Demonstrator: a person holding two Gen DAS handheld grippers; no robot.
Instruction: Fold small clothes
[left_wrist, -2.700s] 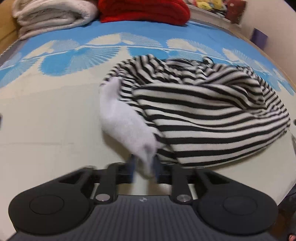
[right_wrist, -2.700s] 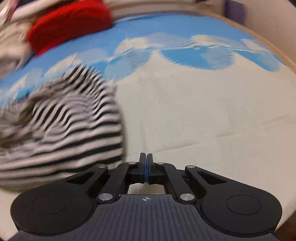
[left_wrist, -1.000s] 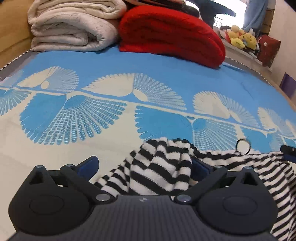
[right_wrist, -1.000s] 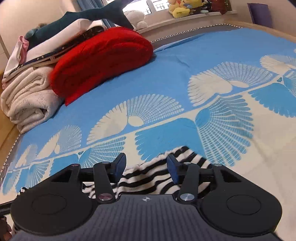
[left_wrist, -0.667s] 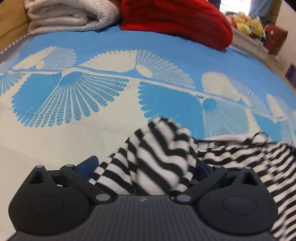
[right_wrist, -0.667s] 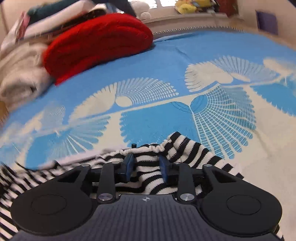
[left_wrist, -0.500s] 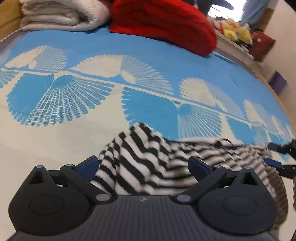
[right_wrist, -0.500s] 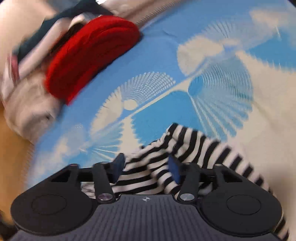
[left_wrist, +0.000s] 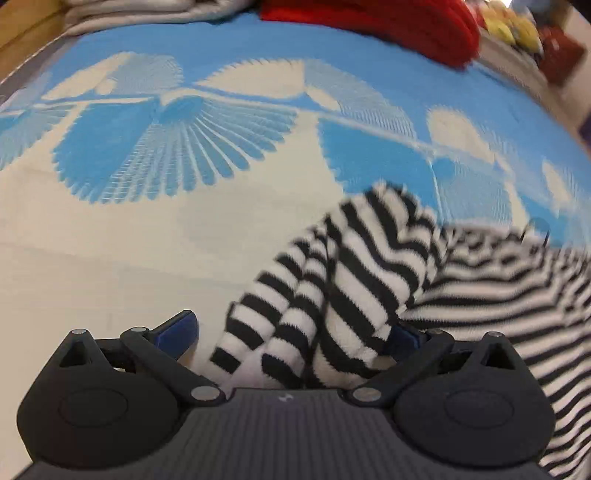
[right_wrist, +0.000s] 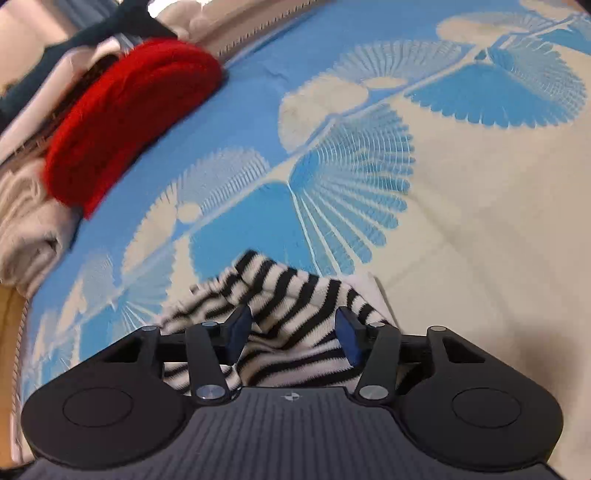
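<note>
A black-and-white striped knit garment (left_wrist: 369, 266) lies bunched on the bed cover. In the left wrist view a raised fold of it sits between my left gripper's (left_wrist: 288, 332) jaws, which stand wide open. The left pad (left_wrist: 177, 328) is well clear of the cloth and the right pad is half hidden behind the fold. In the right wrist view another edge of the striped garment (right_wrist: 280, 288) runs between my right gripper's (right_wrist: 293, 334) blue pads. Those jaws are closing and do not pinch the cloth.
The bed cover (left_wrist: 147, 240) is cream and blue with a fan pattern. A folded red blanket (right_wrist: 129, 122) and folded cream blankets (right_wrist: 26, 229) are stacked at the far side. Plush toys (left_wrist: 513, 26) sit beyond the bed's far right edge.
The left gripper has tipped down and shifted, so the striped fold now sits toward its right finger. The right view has rolled; its jaws stand wider than 0.7 s ago, cloth still between them.
</note>
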